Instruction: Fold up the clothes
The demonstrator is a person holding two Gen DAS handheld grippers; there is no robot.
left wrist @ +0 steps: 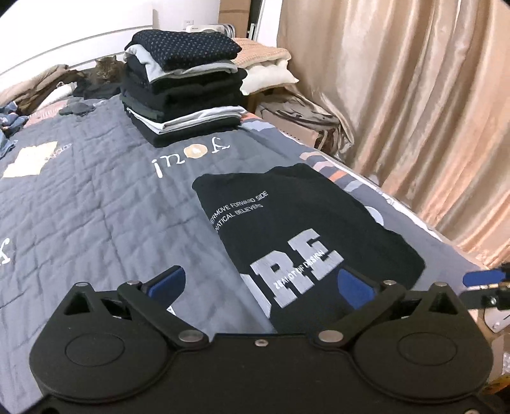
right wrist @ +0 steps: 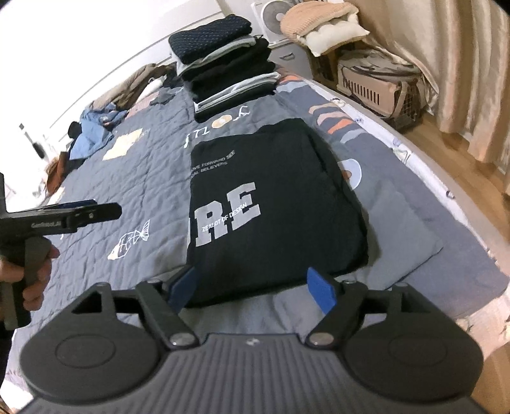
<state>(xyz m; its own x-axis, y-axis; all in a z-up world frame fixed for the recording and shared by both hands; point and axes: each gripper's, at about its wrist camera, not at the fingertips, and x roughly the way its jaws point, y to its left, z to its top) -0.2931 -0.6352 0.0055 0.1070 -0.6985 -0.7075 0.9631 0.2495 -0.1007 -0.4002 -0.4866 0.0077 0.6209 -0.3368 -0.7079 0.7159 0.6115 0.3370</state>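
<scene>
A black T-shirt (left wrist: 306,219) (right wrist: 277,197), folded into a rectangle with grey "RE" lettering, lies flat on the grey quilted bed (left wrist: 95,203) (right wrist: 153,178). My left gripper (left wrist: 261,283) hovers open over the shirt's near left corner, its blue fingers (left wrist: 169,281) wide apart and empty. My right gripper (right wrist: 251,289) is open just before the shirt's near edge, holding nothing. In the right wrist view the left gripper (right wrist: 102,208) shows from the side, held by a hand (right wrist: 35,277). A tall stack of folded clothes (left wrist: 185,92) (right wrist: 226,63) stands behind the shirt.
A cat (left wrist: 105,68) lies at the head of the bed. Unfolded blue clothes (right wrist: 95,127) are heaped at the bed's far left. Pillows (right wrist: 325,25), a fan (right wrist: 275,16), a pet carrier (right wrist: 373,86) and beige curtains (left wrist: 414,111) line the right side beyond the bed's edge.
</scene>
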